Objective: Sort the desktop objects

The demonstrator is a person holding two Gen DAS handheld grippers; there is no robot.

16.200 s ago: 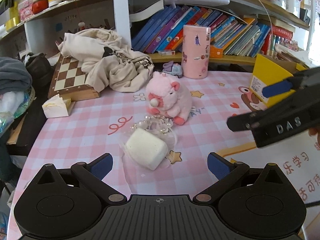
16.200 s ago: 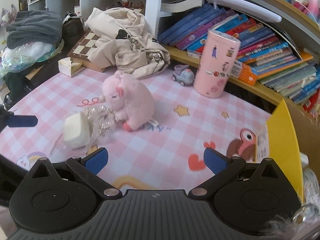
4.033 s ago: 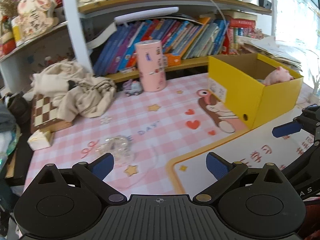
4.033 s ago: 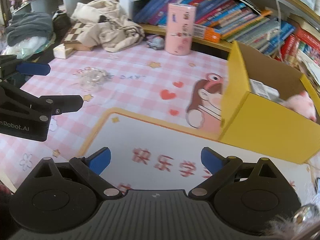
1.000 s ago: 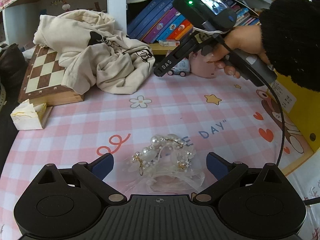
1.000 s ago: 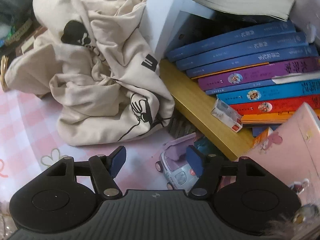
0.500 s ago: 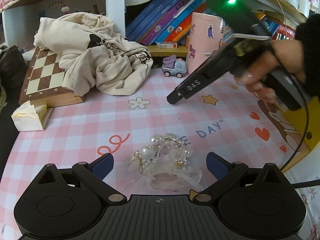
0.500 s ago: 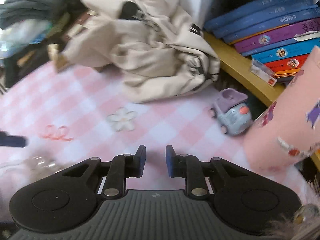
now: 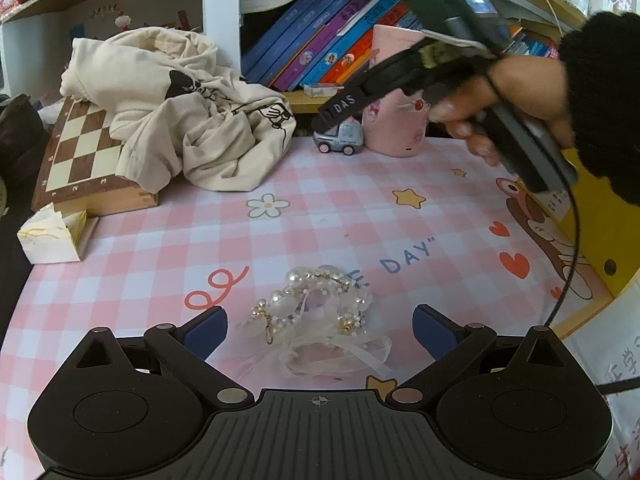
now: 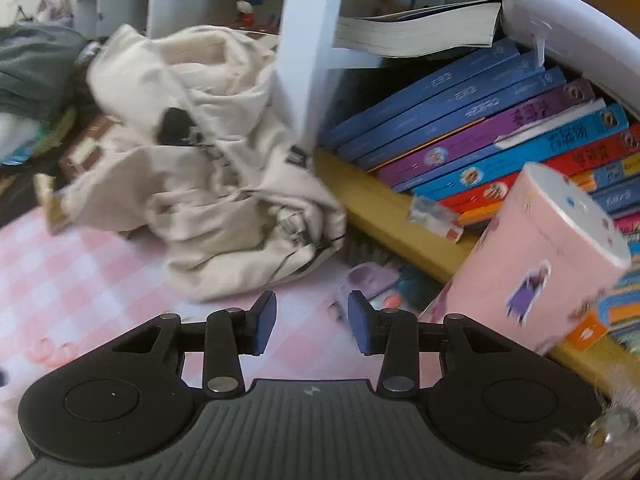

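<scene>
A pearl bracelet with white ribbon point(image 9: 320, 316) lies on the pink checked mat just ahead of my left gripper point(image 9: 320, 326), which is open and empty, its fingers either side of it. A small grey-lilac toy car point(image 9: 339, 139) stands at the back by the pink cylinder point(image 9: 394, 128). My right gripper point(image 10: 312, 322) is partly open and empty, hovering near the toy car point(image 10: 370, 280), which sits blurred just ahead and right of its fingertips. In the left wrist view the right gripper point(image 9: 340, 110) hangs above the car.
A cream cloth point(image 9: 188, 120) lies on a chessboard box point(image 9: 80, 160) at the back left. A white tissue pack point(image 9: 48, 236) sits at the left edge. Books point(image 10: 480, 120) fill the shelf behind. A yellow box point(image 9: 600, 216) stands at the right.
My right gripper moved back toward the toy car and its jaws opened from nearly shut to partly open. The left gripper stayed over the bracelet.
</scene>
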